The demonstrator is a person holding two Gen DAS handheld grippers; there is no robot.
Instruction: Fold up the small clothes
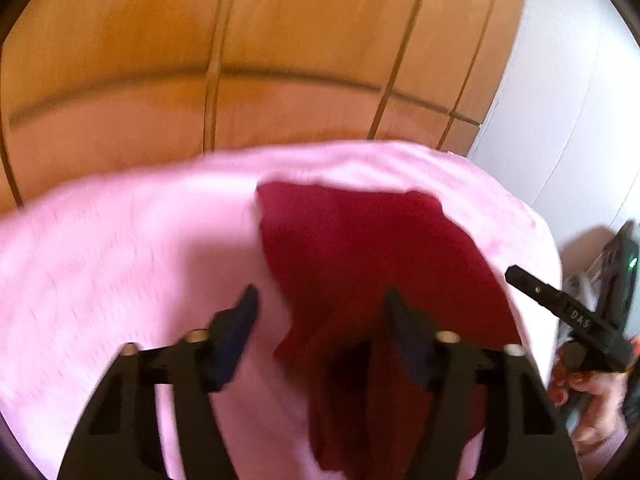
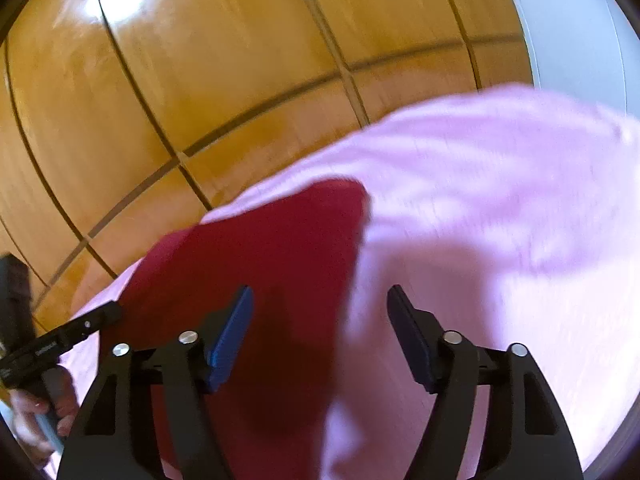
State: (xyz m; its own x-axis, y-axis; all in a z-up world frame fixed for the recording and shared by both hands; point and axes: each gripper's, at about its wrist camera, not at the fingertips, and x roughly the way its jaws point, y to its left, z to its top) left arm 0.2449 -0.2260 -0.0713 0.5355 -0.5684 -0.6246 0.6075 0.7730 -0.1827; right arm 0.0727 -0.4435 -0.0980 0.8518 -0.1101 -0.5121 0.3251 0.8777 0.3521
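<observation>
Broadly, a pink cloth (image 1: pixel 120 248) fills the lower half of both views, spread over a surface whose edge meets orange wooden panelling (image 1: pixel 280 60) in the upper half; a white wall (image 1: pixel 568 100) closes the upper right of the left wrist view.

On the pink cloth lies a dark red garment (image 1: pixel 372 256), the task's piece. In the left wrist view it occupies the centre and lower centre, its long axis running from upper centre down toward the bottom edge; it lies ahead of and between the fingers, biased toward the right-hand finger. In the right wrist view the same garment (image 2: pixel 256 264) sits lower left of centre, mostly ahead of the left-hand finger.

The left gripper (image 1: pixel 320 308) has its fingers spread wide and grasps nothing. The right gripper (image 2: pixel 320 308) is likewise spread wide and empty. Neither appears clearly nearer; the garment lies between the two tools.

Motion blur softens all fabric edges, so hems, seams and the garment's type cannot be made out. Its near end is cut off by the frame bottom and the gripper bodies. Whether any fingertip touches the fabric cannot be determined.
</observation>
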